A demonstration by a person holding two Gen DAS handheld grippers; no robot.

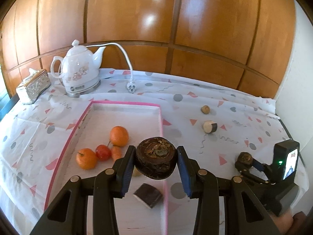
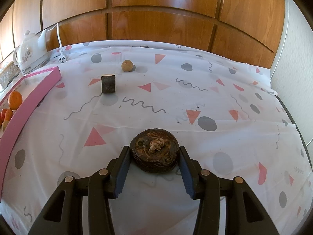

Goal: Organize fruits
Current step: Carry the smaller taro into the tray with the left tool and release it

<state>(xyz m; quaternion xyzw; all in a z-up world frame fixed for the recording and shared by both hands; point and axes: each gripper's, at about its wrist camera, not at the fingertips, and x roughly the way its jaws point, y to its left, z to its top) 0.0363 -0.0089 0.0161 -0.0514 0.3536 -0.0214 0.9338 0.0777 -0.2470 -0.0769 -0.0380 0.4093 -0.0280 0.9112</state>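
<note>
A shallow tray [image 1: 125, 104] with a pink rim lies on the patterned tablecloth [image 2: 215, 90], in front of the white kettle [image 1: 78, 72]. Inside the tray sit two oranges [image 1: 119, 136], a small red fruit [image 1: 103, 152] and a small orange carrot-like piece [image 1: 116, 152] clustered together, with a dark cut chunk [image 1: 148, 195] nearer the camera and a pale bit partly hidden behind the left gripper.

The left gripper [image 1: 156, 161] is clamped on a dark brown round fruit [image 1: 156, 160]; both blue pads [image 1: 128, 168] press its sides, and it hangs above the tray's right edge.

The right gripper [image 2: 154, 157] stands on the cloth to the right of the tray, its pads [image 2: 122, 171] touching either side of a second dark round fruit [image 2: 154, 152] that looks to rest on the cloth; the hold looks snug.

Farther from the tray, toward the wooden wall, lie a cut dark-skinned piece [image 2: 108, 84] and a small tan ball-shaped fruit [image 2: 127, 65], near each other but apart.
</note>
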